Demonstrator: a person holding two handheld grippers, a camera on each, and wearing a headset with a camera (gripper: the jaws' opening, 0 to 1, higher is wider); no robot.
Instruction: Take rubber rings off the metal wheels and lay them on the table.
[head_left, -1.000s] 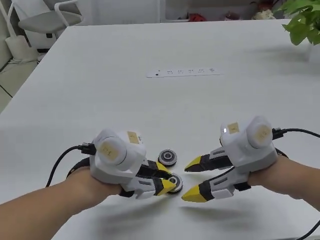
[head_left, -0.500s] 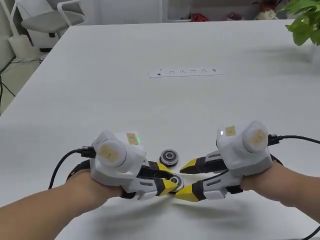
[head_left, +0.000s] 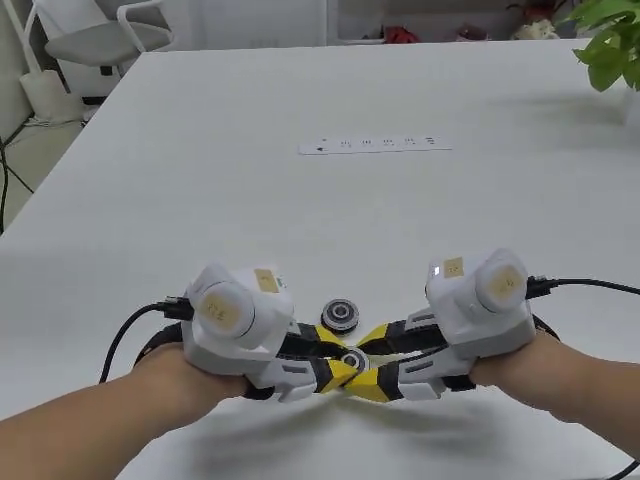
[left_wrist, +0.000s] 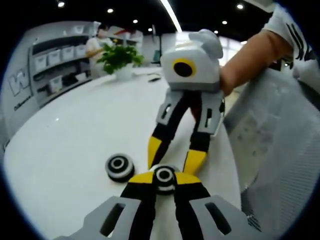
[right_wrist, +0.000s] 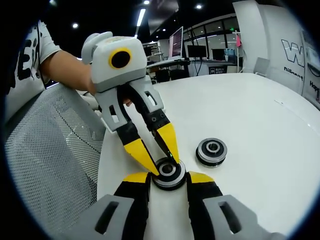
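Observation:
A small metal wheel with a black rubber ring (head_left: 351, 361) sits just above the white table near its front edge, between both grippers. My left gripper (head_left: 338, 370) is shut on it from the left; in the left gripper view its yellow tips pinch the wheel (left_wrist: 164, 178). My right gripper (head_left: 366, 372) comes from the right, and its jaws press against both sides of the same wheel (right_wrist: 169, 173). A second ringed wheel (head_left: 340, 314) lies flat on the table just behind them, also seen as the loose wheel (left_wrist: 120, 166) and the loose wheel (right_wrist: 211, 151).
The white table (head_left: 320, 220) stretches far ahead. A flat strip of sockets (head_left: 375, 145) lies in its middle. A potted plant (head_left: 605, 45) stands at the far right corner, and an office chair (head_left: 95, 35) beyond the far left edge. Cables trail from both grippers.
My right gripper has moved left and narrowed its open jaws onto the wheel that the left gripper holds. The left gripper and the loose wheel have stayed in place.

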